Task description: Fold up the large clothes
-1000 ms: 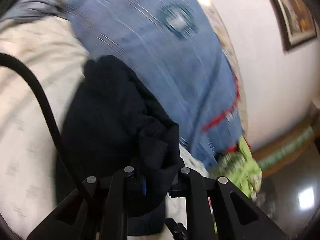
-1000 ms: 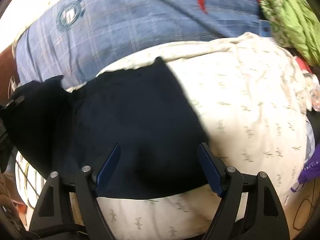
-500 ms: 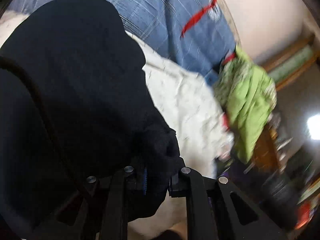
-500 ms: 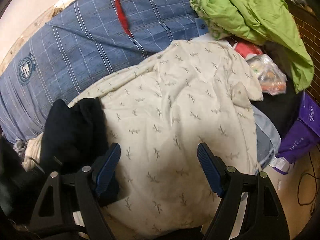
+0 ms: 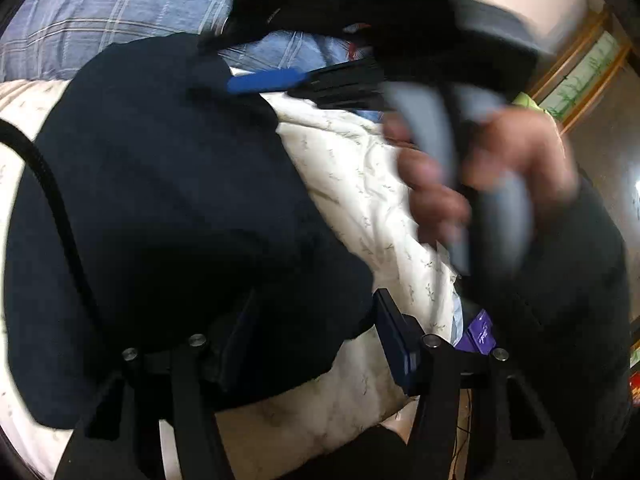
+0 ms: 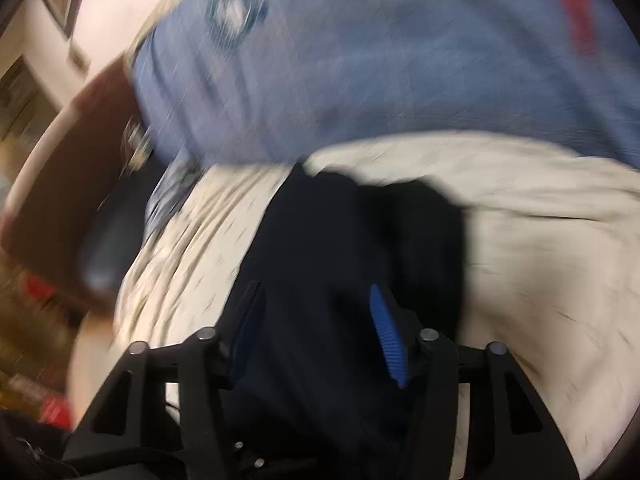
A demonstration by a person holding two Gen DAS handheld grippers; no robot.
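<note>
I am holding my left hand-held gripper over the dark garment, jaws opening, cloth lying loose between them. The garment is lying on the cream sheet. My right hand-held gripper is closing above the garment, pads not yet pressing.

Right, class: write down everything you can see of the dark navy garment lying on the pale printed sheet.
The dark navy garment is soft, matte, knit-looking cloth, bunched in a thick rounded heap rather than flat. It lies on the cream leaf-print sheet, below the blue checked cover. The left gripper is opening with the garment's near edge between its fingers; the right gripper is closing with cloth between its fingers too. A black cable crosses it. No label or seams show.
</note>
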